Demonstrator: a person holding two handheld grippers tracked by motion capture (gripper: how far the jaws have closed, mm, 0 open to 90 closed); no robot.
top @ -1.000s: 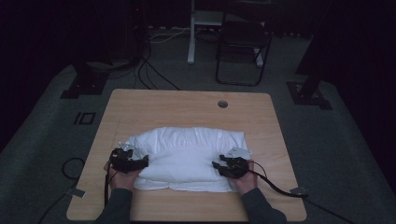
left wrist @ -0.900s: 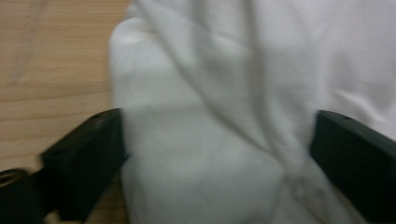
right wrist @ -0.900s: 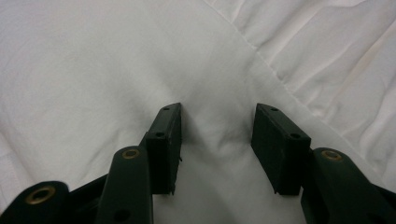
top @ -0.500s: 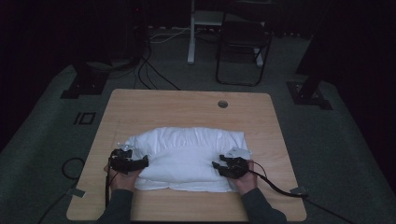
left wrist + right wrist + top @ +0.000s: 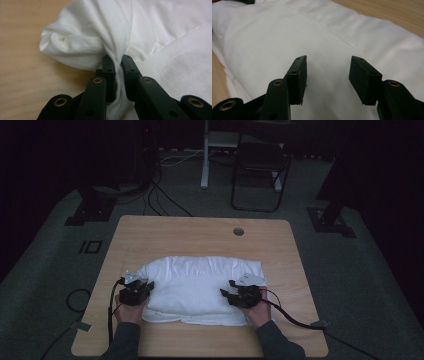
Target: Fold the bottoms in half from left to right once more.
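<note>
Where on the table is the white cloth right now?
In the high view the white cloth lies bunched on the near half of the wooden table, between the left gripper, pinching its left edge, and the right gripper.

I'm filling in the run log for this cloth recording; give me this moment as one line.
left gripper: jaws just closed, pinching fold of white cloth | right gripper: open above cloth | cloth: on table

A light wooden desk (image 5: 165, 237) stands on grey carpet (image 5: 360, 285). A white cloth (image 5: 200, 285) lies bunched on the desk's near half, well apart from the round hole (image 5: 238, 231) near the desk's far edge.
</note>
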